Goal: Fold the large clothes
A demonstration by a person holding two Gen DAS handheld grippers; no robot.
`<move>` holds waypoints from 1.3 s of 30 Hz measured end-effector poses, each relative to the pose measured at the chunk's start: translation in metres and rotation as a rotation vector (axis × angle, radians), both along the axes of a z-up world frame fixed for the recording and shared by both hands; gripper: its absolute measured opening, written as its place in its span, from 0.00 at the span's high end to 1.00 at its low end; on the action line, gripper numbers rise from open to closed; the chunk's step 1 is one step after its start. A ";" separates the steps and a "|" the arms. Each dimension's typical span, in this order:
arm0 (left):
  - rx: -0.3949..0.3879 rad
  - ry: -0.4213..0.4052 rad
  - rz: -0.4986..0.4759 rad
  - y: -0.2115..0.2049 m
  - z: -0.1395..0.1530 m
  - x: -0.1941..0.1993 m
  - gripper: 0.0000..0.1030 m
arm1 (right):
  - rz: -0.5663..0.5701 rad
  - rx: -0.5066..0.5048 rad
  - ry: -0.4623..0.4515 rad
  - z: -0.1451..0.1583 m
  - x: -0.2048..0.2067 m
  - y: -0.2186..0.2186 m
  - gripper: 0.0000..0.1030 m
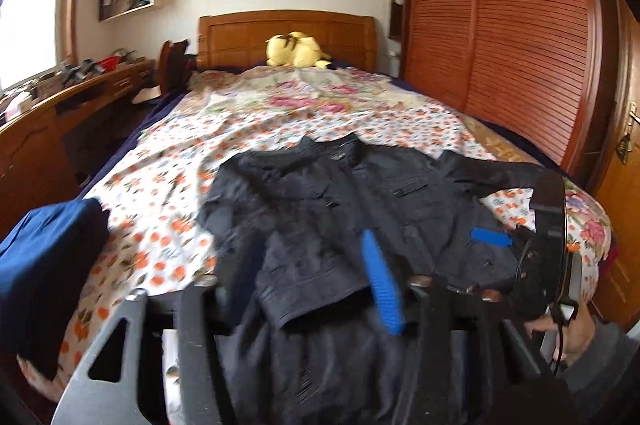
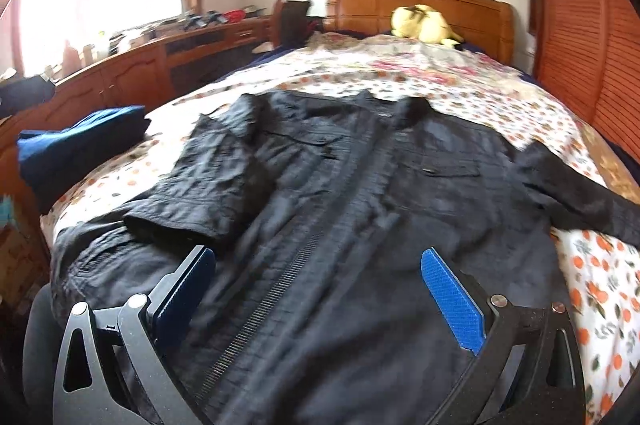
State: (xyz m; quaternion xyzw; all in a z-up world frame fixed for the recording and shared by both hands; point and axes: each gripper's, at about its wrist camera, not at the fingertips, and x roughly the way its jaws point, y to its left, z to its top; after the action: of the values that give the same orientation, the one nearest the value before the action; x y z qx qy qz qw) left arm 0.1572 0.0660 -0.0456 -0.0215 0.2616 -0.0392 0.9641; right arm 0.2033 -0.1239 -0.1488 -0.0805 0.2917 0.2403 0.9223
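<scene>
Black jacket (image 2: 352, 193) lies front-up on the near end of the floral bed (image 2: 500, 97), one sleeve folded across its chest. Over its hem the right gripper (image 2: 316, 305) and left gripper (image 1: 292, 285) hang spread, gripping nothing. Folded blue cloth (image 2: 80, 145) lies far left.

1. A jacket (image 2: 360, 185) lies spread on the bed (image 2: 500, 105), collar toward the headboard (image 2: 420, 5).
2. Its left sleeve (image 2: 208, 177) is folded over its front.
3. Folded clothes (image 2: 80, 149) sit left of it.
4. A plush toy (image 2: 424, 25) rests before the headboard.
</scene>
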 end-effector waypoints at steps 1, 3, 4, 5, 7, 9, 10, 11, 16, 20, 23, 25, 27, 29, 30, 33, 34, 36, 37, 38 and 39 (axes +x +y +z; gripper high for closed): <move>-0.003 0.001 0.011 0.007 -0.003 -0.005 0.25 | 0.019 -0.006 0.002 -0.002 0.000 0.006 0.02; -0.010 -0.001 0.038 0.021 -0.011 -0.016 0.22 | 0.050 -0.015 0.012 -0.006 0.002 0.017 0.02; -0.010 0.003 0.052 0.028 -0.015 -0.020 0.22 | 0.073 -0.016 0.021 -0.008 0.002 0.025 0.03; -0.009 0.005 0.073 0.035 -0.019 -0.025 0.22 | 0.093 -0.017 0.029 -0.009 0.003 0.031 0.03; -0.010 0.003 0.106 0.046 -0.025 -0.032 0.22 | 0.126 -0.034 0.035 -0.012 0.007 0.040 0.03; -0.019 0.009 0.127 0.057 -0.032 -0.038 0.22 | 0.158 -0.057 0.037 -0.015 0.012 0.052 0.04; -0.021 0.014 0.138 0.061 -0.035 -0.040 0.22 | 0.174 -0.070 0.038 -0.016 0.013 0.058 0.04; -0.017 0.021 0.150 0.066 -0.039 -0.043 0.22 | 0.190 -0.084 0.041 -0.017 0.014 0.064 0.05; -0.017 0.033 0.165 0.077 -0.054 -0.049 0.22 | 0.269 -0.147 0.074 -0.023 0.022 0.091 0.06; -0.017 0.042 0.160 0.078 -0.061 -0.046 0.22 | 0.331 -0.220 0.103 -0.035 0.036 0.118 0.09; -0.012 0.045 0.158 0.078 -0.064 -0.044 0.22 | 0.354 -0.187 0.140 -0.036 0.049 0.118 0.38; -0.014 0.045 0.154 0.078 -0.066 -0.046 0.22 | 0.365 -0.152 0.168 -0.036 0.055 0.115 0.59; -0.018 0.044 0.147 0.077 -0.066 -0.044 0.22 | 0.390 -0.136 0.166 -0.035 0.057 0.112 0.91; -0.015 0.039 0.134 0.072 -0.064 -0.039 0.22 | 0.389 -0.165 0.133 -0.033 0.055 0.108 0.93; -0.011 0.035 0.125 0.069 -0.062 -0.035 0.22 | 0.392 -0.157 0.128 -0.030 0.055 0.103 0.95; -0.009 0.010 0.102 0.061 -0.057 -0.025 0.22 | 0.363 -0.109 0.098 -0.017 0.051 0.081 0.96; -0.014 0.003 0.094 0.059 -0.056 -0.021 0.22 | 0.340 -0.082 0.084 -0.009 0.051 0.068 0.96; -0.028 -0.009 0.081 0.054 -0.054 -0.014 0.22 | 0.298 -0.045 0.054 0.004 0.052 0.044 0.96; -0.035 -0.014 0.071 0.050 -0.054 -0.010 0.22 | 0.271 -0.020 0.039 0.013 0.052 0.027 0.96; -0.039 -0.015 0.067 0.048 -0.055 -0.008 0.22 | 0.246 0.002 0.032 0.019 0.053 0.013 0.96; -0.044 -0.015 0.063 0.045 -0.056 -0.005 0.22 | 0.223 0.021 0.026 0.025 0.053 -0.001 0.96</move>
State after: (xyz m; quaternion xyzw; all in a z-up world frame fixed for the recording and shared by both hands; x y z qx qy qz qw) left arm 0.1524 0.1112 -0.1014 -0.0507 0.2524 -0.0149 0.9662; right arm 0.2561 -0.1250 -0.1235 -0.0995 0.2904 0.3455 0.8868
